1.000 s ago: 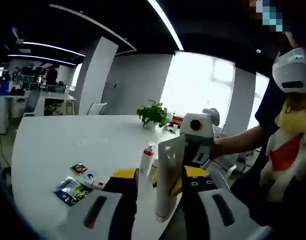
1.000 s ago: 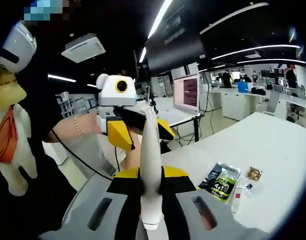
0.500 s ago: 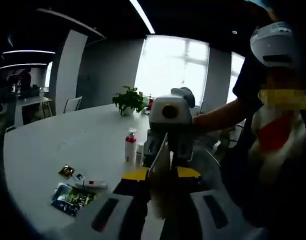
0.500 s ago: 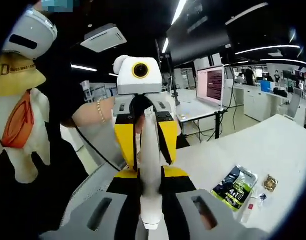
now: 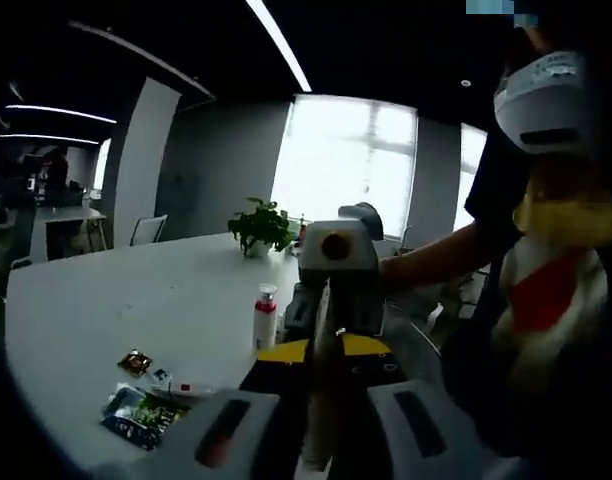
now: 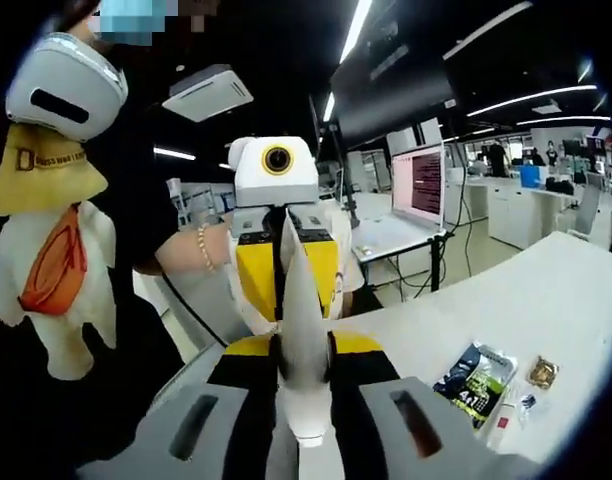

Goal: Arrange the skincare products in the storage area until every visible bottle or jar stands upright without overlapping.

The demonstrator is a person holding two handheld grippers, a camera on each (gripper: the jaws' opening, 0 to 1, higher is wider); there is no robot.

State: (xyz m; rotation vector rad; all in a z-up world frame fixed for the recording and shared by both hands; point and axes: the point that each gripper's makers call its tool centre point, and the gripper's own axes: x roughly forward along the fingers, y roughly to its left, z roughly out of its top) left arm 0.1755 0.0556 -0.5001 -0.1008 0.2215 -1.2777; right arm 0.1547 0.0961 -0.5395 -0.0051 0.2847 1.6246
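Claws (image 5: 321,385) (image 6: 303,375) face each other, both gripping tube (image 6: 301,330).

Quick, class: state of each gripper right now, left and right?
Left gripper: shut on the white tube, held up above the table.
Right gripper: shut on the same white tube, facing the left gripper.

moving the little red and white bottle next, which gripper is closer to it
Right, likely. The right gripper sits just beside the bottle; the left gripper is farther back, at the other end of the white tube both grip.
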